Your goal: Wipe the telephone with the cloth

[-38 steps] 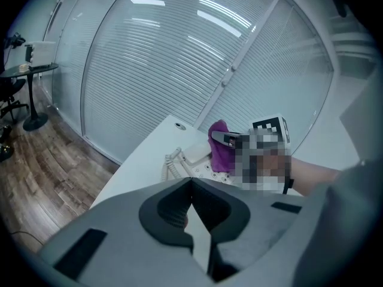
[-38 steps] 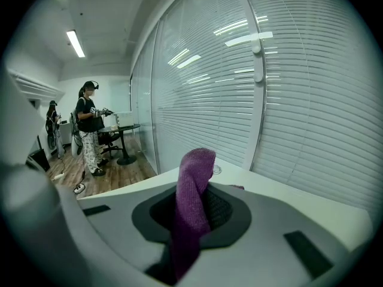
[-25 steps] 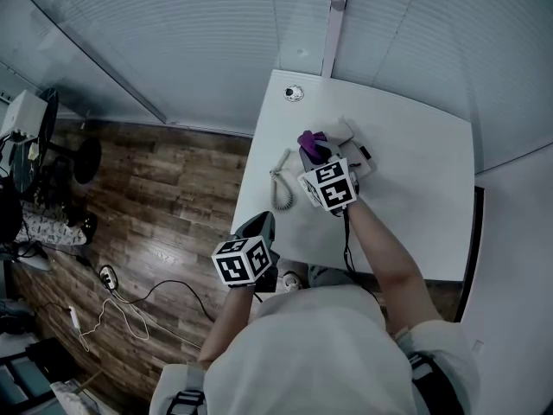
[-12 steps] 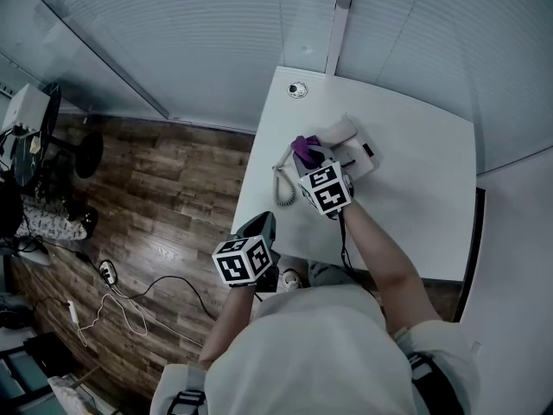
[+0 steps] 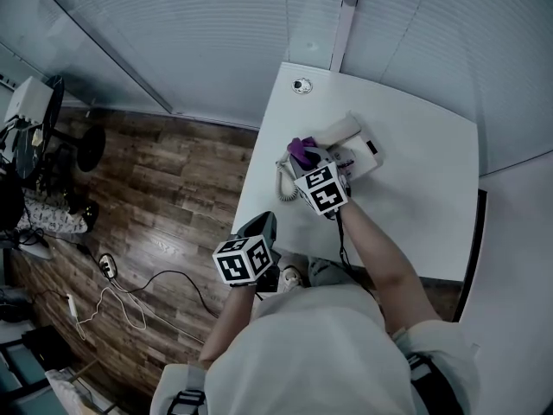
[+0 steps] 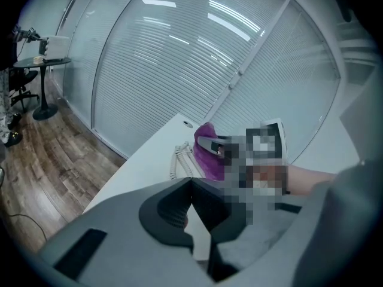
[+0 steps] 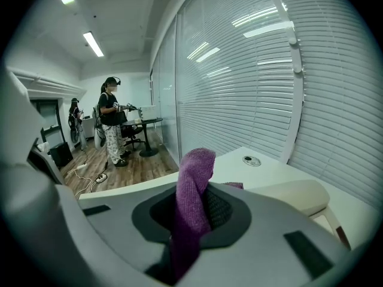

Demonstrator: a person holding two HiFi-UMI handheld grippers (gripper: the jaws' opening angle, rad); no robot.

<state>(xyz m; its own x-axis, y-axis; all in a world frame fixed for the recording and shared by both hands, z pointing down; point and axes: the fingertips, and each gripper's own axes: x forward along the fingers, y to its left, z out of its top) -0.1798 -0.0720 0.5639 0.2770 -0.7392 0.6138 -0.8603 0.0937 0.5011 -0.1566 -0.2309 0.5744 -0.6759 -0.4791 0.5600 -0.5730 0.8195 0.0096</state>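
1. Two grippers, one in each of the person's hands: the right gripper (image 5: 308,161) is out over the white table (image 5: 415,206), and the left gripper (image 5: 262,223) is held back at the table's near left corner.
2. The right gripper is clamped on the purple cloth (image 5: 301,150). In the right gripper view a fold of cloth (image 7: 194,178) stands up between the pads.
3. The cloth sits at the left end of the telephone (image 5: 361,150), which rests toward the back of the table, near the blinds. I cannot tell whether the cloth presses on the housing.
4. The handset (image 5: 337,130) lies along the telephone's far side. The coiled cord (image 5: 283,184) trails on the table just left of the cloth.
5. The left gripper's jaws are closed with nothing between them, well apart from the telephone.
6. A round grommet (image 5: 301,85) sits in the table's far corner.
7. There is a wood floor (image 5: 164,197) to the left. In the right gripper view a person (image 7: 111,121) stands farther down the room.
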